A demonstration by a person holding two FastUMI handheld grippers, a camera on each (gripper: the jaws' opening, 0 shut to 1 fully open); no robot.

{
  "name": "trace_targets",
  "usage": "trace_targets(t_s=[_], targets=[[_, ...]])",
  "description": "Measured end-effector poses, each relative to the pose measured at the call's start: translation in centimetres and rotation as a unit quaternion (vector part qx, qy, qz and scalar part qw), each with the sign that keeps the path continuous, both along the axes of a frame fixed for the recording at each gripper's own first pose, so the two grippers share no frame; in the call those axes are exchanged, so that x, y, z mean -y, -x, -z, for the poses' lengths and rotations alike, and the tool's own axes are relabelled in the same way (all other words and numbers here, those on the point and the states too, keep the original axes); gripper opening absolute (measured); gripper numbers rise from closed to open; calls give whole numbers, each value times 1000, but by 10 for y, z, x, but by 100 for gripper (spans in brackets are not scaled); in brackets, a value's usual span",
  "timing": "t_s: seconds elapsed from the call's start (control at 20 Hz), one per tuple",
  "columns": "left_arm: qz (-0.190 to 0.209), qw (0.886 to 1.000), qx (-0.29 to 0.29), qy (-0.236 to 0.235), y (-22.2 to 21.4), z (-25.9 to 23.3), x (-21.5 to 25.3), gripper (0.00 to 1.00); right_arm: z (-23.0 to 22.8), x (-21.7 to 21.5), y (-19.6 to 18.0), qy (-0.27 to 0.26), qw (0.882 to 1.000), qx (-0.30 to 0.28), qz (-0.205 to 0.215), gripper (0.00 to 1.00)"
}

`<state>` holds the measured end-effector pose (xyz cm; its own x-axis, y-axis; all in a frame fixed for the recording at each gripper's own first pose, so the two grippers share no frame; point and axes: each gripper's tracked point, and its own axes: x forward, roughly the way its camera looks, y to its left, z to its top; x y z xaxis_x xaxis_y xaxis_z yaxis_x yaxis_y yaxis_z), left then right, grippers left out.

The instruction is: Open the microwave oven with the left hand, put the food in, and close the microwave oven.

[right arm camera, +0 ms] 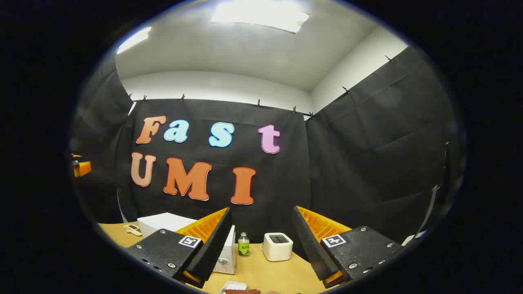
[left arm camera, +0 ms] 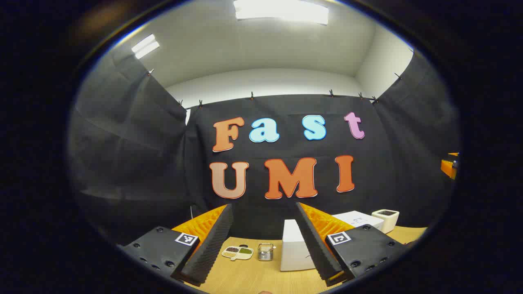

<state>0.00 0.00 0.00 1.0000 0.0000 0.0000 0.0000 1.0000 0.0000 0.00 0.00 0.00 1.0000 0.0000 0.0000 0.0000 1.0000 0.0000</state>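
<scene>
**Desk:** Both grippers, what state are they in?

**Field:** Left gripper held above the wooden table, fingers spread wide with nothing between them. Right gripper likewise parted and empty, raised over the same table.

**Desk:** Where is the microwave oven?

**Field:** A white box, taken to be the microwave oven, stands on the table just ahead of the left gripper, partly behind its right-hand finger. In the right gripper view it sits at lower left, with what looks like a dial on its front. Door appears shut; the handle can't be made out.

**Desk:** And the food?

**Field:** A white dish with something reddish-brown lies at the near table edge below the right gripper; that is probably the food. Also on the table: a divided snack plate, a small metal holder, a green bottle and a small white appliance.

**Desk:** How should the opening go?

**Field:** By my reading, nothing has begun. The left gripper should drop to door height, come in square to the front, and catch the door's free edge or handle with one finger behind it. Pull in an arc about the hinge, slowly, so the light box doesn't slide. The right gripper should wait clear of the door's swing.
</scene>
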Motion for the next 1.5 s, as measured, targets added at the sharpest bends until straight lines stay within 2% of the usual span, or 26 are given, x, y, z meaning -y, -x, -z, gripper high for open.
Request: trace_targets(t_s=[0.3, 0.5, 0.85, 1.0, 1.25, 1.5], targets=[[-21, 1000, -17, 8, -10, 19, -19, 99, 5, -16, -14, -3, 1000, -2, -17, 92], [-15, 999, -32, 8, -12, 24, -11, 99, 15, -23, -21, 4, 1000, -14, -27, 92], [-36, 999, -19, 2, -14, 9, -14, 97, 10, -13, -23, -4, 999, -11, -30, 92], [-26, 999, -21, 6, -15, 10, -2, 100, 9, -9, -25, 1, 1000, -10, -29, 94], [6, 999, -24, 21, -15, 10, 30, 97, 14, -14, -22, 6, 999, -16, -39, 94], [42, 998, -49, 18, -18, 40, 79, 100, 29, -5, -19, -1, 999, -28, -38, 94]])
